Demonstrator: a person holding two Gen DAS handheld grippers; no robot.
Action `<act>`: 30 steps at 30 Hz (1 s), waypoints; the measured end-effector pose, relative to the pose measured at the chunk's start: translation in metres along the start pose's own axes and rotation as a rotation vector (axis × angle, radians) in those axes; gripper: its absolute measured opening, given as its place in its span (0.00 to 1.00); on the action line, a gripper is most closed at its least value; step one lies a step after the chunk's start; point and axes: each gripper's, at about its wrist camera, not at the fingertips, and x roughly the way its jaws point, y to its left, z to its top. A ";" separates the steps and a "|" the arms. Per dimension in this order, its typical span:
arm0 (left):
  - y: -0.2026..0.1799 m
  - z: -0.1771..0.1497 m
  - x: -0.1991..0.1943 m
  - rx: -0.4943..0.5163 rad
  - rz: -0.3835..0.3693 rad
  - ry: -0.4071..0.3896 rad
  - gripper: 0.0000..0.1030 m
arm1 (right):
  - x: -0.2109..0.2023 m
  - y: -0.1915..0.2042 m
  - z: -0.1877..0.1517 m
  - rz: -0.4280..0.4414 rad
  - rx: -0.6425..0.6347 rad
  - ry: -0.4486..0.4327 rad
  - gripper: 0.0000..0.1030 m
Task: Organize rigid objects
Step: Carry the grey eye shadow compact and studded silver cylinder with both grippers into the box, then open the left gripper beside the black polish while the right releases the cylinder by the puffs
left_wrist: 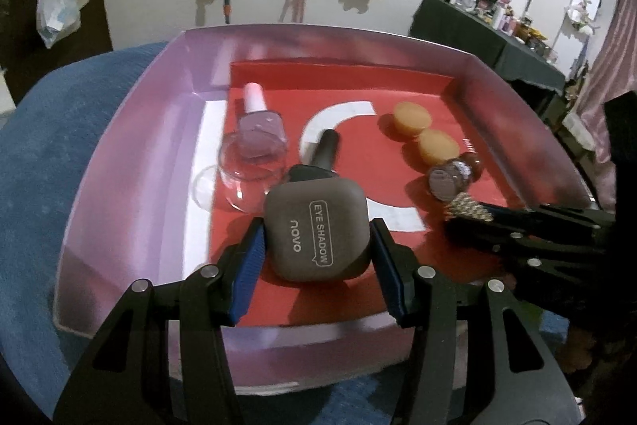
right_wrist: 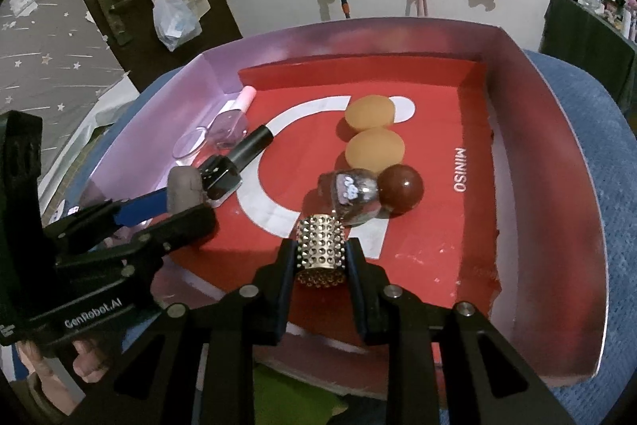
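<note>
My left gripper is shut on a grey square eye shadow case, held low over the red floor of the box. In the right wrist view that case shows at the left, between the blue pads. My right gripper is shut on a gold studded cylinder, also seen at the right of the left wrist view. Inside the box lie a clear bottle with a pink cap, a black-handled tool, two orange puffs and a clear bottle with a brown round cap.
The box has tall pink walls and rests on a blue cloth. A green object lies under my right gripper. Toys and a plastic bag lie on the floor beyond. A person's fingers show at lower left.
</note>
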 end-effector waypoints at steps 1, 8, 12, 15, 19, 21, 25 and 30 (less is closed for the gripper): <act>0.002 0.000 0.001 0.001 0.011 -0.002 0.48 | 0.000 0.000 0.001 -0.009 -0.002 -0.005 0.27; 0.011 0.005 0.004 -0.009 0.041 -0.003 0.48 | 0.001 -0.006 0.006 -0.061 -0.004 -0.031 0.27; 0.016 0.006 0.005 -0.021 0.047 -0.002 0.48 | 0.002 -0.006 0.008 -0.080 -0.006 -0.040 0.27; 0.016 0.006 0.006 -0.023 0.050 -0.002 0.48 | 0.002 -0.006 0.008 -0.093 -0.010 -0.045 0.27; 0.015 0.007 0.007 -0.025 0.053 -0.003 0.48 | 0.003 -0.004 0.008 -0.096 -0.010 -0.046 0.27; 0.015 0.007 0.007 -0.028 0.051 -0.002 0.48 | 0.003 -0.004 0.008 -0.096 -0.010 -0.046 0.27; 0.015 0.007 0.007 -0.031 0.050 -0.001 0.48 | 0.003 -0.004 0.008 -0.095 -0.010 -0.045 0.27; 0.017 0.008 0.009 -0.039 0.040 0.006 0.49 | 0.003 -0.004 0.008 -0.096 -0.011 -0.047 0.27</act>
